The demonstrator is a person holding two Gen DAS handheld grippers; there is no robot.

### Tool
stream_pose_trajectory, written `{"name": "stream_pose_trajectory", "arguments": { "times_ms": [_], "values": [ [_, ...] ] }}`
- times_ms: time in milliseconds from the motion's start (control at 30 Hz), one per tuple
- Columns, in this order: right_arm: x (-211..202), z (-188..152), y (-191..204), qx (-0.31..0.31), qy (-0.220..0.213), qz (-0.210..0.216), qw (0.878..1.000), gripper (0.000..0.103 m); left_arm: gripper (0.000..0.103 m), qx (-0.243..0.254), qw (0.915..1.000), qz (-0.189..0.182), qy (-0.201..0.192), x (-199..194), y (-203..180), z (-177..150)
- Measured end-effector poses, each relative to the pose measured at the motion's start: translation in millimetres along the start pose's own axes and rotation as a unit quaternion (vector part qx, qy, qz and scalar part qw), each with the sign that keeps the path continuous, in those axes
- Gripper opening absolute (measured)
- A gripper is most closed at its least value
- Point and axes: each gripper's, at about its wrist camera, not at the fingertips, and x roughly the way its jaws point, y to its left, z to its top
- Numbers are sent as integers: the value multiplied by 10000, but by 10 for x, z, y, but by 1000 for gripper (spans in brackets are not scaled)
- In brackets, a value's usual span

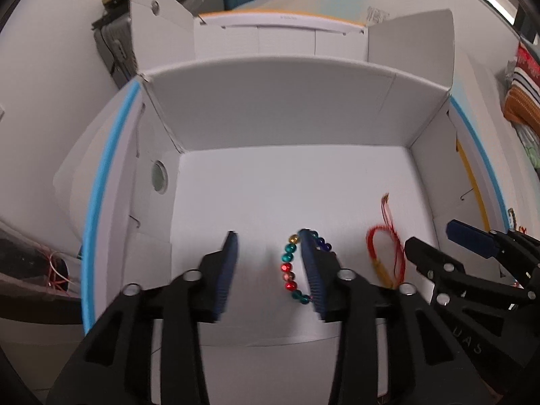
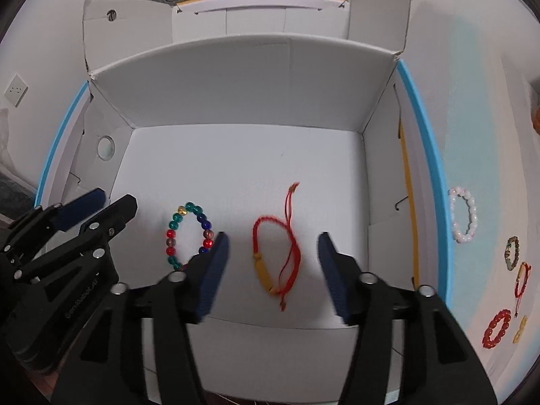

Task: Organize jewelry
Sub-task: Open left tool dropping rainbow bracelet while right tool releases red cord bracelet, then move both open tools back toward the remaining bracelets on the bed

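A white cardboard box (image 1: 270,114) (image 2: 243,84) stands open. On its floor lie a multicoloured bead bracelet (image 1: 289,266) (image 2: 189,233) and a red cord bracelet with a yellow bead (image 1: 386,256) (image 2: 275,256). My left gripper (image 1: 268,236) is open and empty above the box floor; its right finger covers part of the bead bracelet. My right gripper (image 2: 273,236) is open and empty, with its jaws either side of the red cord bracelet and above it. Each gripper also shows in the other's view, the left (image 2: 101,202) and the right (image 1: 428,236).
Outside the box on the right, on the pale blue mat (image 2: 472,135), lie a white bead bracelet (image 2: 464,214), a dark bead bracelet (image 2: 511,253), a red cord bracelet (image 2: 522,280), a red bead bracelet (image 2: 496,329) and a small yellow piece (image 2: 521,329). Suitcases (image 1: 114,50) stand behind.
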Motion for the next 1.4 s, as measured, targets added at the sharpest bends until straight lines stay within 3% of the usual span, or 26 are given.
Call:
{"name": "stream_pose_trajectory", "arguments": {
  "times_ms": [33, 200, 300, 400, 600, 833, 1167, 1400],
  "values": [
    [-43, -1, -38, 5, -38, -5, 10000, 63, 49, -6, 10000, 36, -70, -44, 10, -14],
    [-300, -77, -112, -18, -337, -89, 9994, 79, 84, -116, 9980, 262, -568, -269, 29, -55],
    [-514, -164, -214, 2, -681, -165, 9975, 91, 96, -252, 9959, 246, -828, -415, 46, -69],
    [-637, -178, -267, 23, -936, -223, 9954, 95, 97, -204, 9947, 113, -1003, -573, 1, -100],
    [-928, -394, -642, 167, -1296, -349, 9908, 95, 97, -11, 9913, 39, -1315, -813, -275, -169],
    [-1156, -789, -1231, 468, -1664, -723, 9823, 96, 97, 315, 9882, -263, -1473, -905, -841, -248],
    [-1305, -1394, -2458, 1243, -1657, -1260, 9702, 95, 97, 1081, 9795, -915, -1435, -805, -2022, -442],
    [-1212, -1866, -3352, 1861, -1503, -1532, 9588, 95, 97, 1796, 9669, -1288, -1278, -601, -3027, -723]
  ]
}}
